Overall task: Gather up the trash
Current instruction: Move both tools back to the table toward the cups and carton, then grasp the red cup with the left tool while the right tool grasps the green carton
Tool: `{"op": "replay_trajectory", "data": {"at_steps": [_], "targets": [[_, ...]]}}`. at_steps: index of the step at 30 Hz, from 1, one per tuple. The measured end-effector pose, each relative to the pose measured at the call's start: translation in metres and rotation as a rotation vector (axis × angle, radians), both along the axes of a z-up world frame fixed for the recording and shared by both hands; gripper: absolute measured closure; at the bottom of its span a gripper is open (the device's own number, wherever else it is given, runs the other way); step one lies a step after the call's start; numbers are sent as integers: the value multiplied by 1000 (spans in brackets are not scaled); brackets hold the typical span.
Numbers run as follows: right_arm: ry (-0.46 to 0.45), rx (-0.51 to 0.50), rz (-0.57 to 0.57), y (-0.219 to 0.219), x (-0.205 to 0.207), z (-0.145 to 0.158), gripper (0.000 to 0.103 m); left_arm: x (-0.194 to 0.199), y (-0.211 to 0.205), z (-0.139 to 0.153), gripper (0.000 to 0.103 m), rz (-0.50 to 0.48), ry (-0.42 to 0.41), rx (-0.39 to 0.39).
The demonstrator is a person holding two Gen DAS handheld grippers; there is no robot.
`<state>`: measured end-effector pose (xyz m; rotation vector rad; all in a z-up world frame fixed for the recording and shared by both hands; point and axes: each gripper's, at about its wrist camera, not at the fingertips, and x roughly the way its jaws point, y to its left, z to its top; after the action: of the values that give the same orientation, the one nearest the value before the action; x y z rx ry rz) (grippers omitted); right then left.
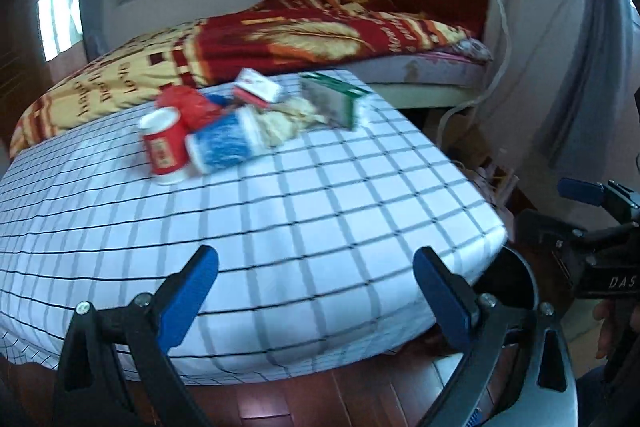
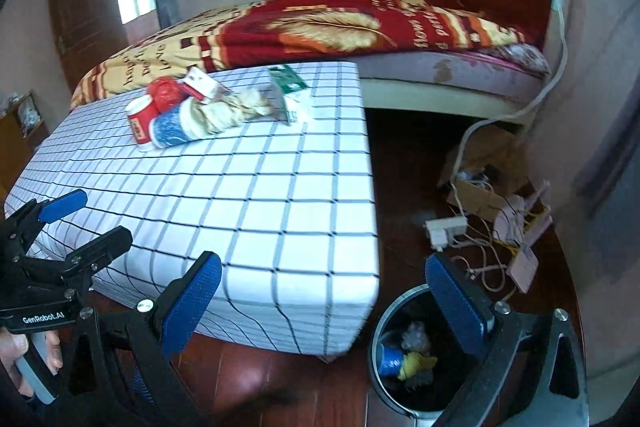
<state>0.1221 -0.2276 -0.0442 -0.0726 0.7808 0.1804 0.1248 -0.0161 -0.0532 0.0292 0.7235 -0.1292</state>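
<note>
Both grippers, left (image 1: 316, 291) and right (image 2: 324, 301), gape wide, empty, ready to grab. Trash pile (image 2: 208, 107) sits far ahead of jaws on checkered table (image 2: 280, 195); bin (image 2: 400, 355) below right jaws.

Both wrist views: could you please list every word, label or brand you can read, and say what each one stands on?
"GenRobot.AI": left tongs' body, right wrist view.
"DAS", cut off at the frame edge: right tongs' body, left wrist view.
"love": yellow part of the bed blanket; its other lettering is too blurred.
Red paper cup, blue paper cup, green carton: print too blurred to read.
</note>
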Motion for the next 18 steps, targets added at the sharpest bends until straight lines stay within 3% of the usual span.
{"op": "replay_trajectory", "data": {"at_steps": [7,10,13,18], "targets": [[-23,4,70,49,37,1,0,19,59,-6,5,111,-2,5],[-40,58,70,57,58,-3,0,33,83,-11,7,156,8,-3],[15,41,51,66,89,-9,0,50,103,-18,10,192,22,-17],[26,23,26,73,132,-15,0,82,126,-26,16,227,32,-26]]}}
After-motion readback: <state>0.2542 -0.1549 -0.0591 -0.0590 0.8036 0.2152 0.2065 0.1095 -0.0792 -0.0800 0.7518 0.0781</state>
